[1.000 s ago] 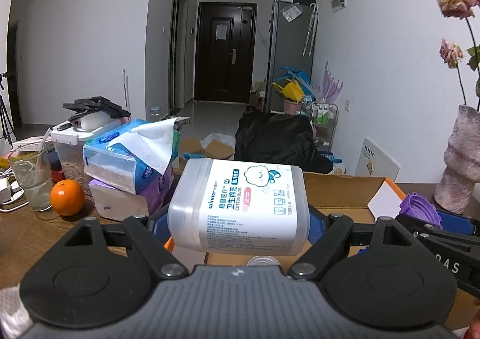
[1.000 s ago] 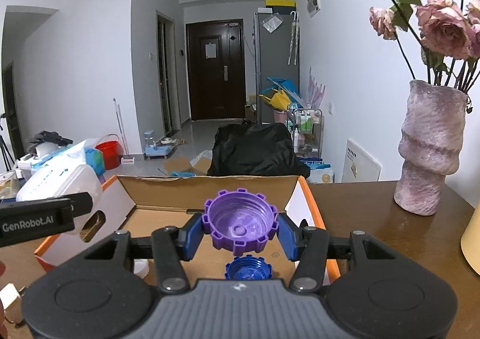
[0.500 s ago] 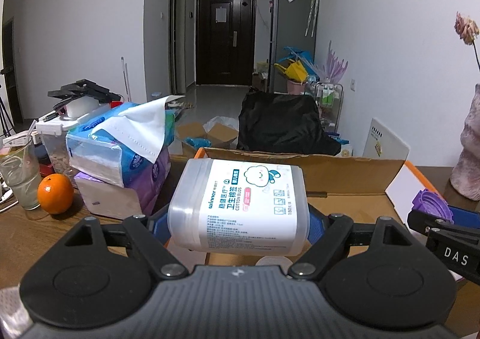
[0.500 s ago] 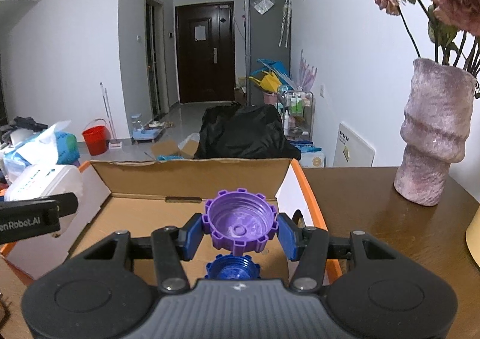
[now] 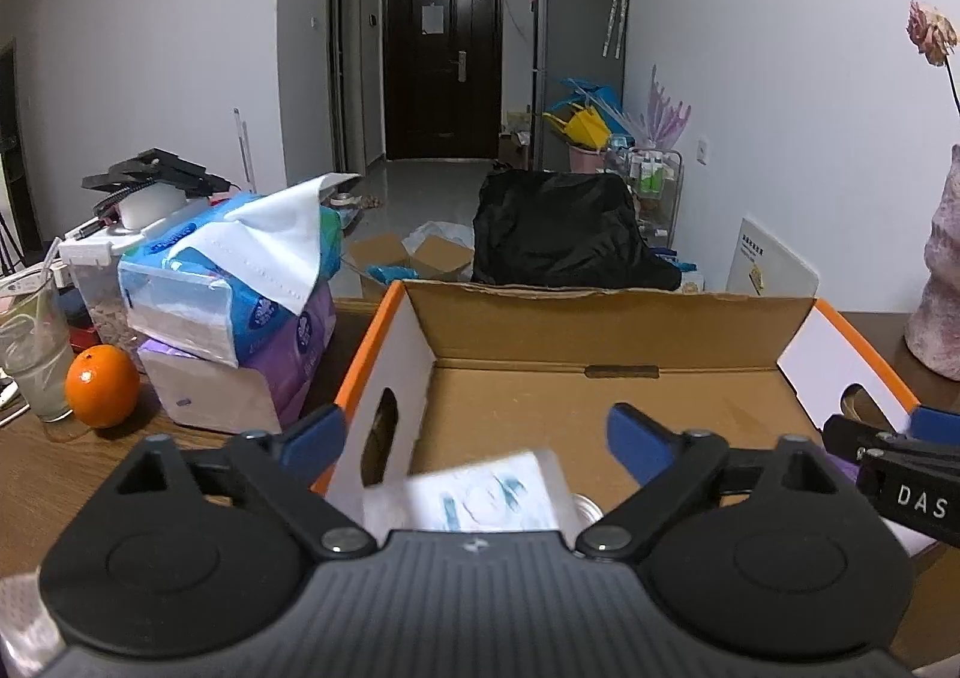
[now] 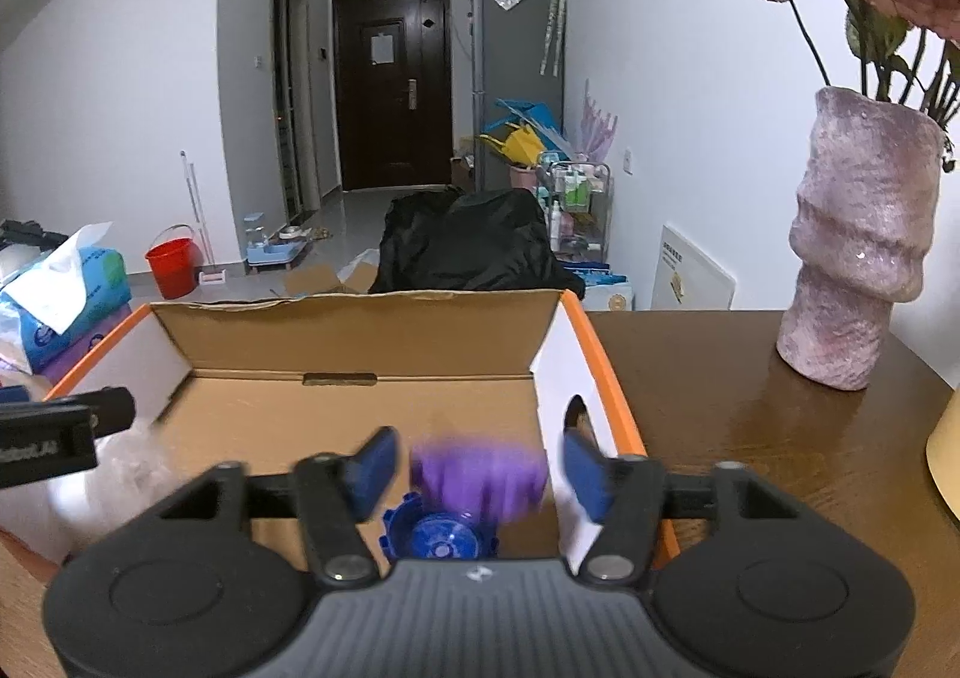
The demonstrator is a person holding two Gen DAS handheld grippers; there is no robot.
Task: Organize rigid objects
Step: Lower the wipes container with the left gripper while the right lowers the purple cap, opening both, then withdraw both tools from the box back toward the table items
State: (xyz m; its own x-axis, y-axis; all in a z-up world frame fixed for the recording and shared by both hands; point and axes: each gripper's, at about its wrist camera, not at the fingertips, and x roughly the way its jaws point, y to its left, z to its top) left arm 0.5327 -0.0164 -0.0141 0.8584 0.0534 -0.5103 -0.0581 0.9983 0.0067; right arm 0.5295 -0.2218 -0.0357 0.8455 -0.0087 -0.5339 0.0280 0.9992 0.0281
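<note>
An open cardboard box with orange edges (image 5: 612, 330) stands on the wooden table; it also shows in the right wrist view (image 6: 360, 336). My left gripper (image 5: 477, 429) is open above the box. The white cotton-bud box (image 5: 474, 495) is blurred, falling below its fingers. My right gripper (image 6: 477, 468) is open over the box's right part. The purple ridged cap (image 6: 477, 477) is blurred between its fingers, dropping free. A blue cap (image 6: 441, 537) lies on the box floor below it.
Stacked tissue packs (image 5: 240, 306), an orange (image 5: 102, 385), a glass (image 5: 33, 354) and a lidded container (image 5: 96, 270) stand left of the box. A pink vase with roses (image 6: 858, 246) stands on the table to the right.
Both grippers opened. The cotton-bud box left the left fingers and is falling. The purple cap left the right fingers and is falling. Both grippers moved forward over the box.
</note>
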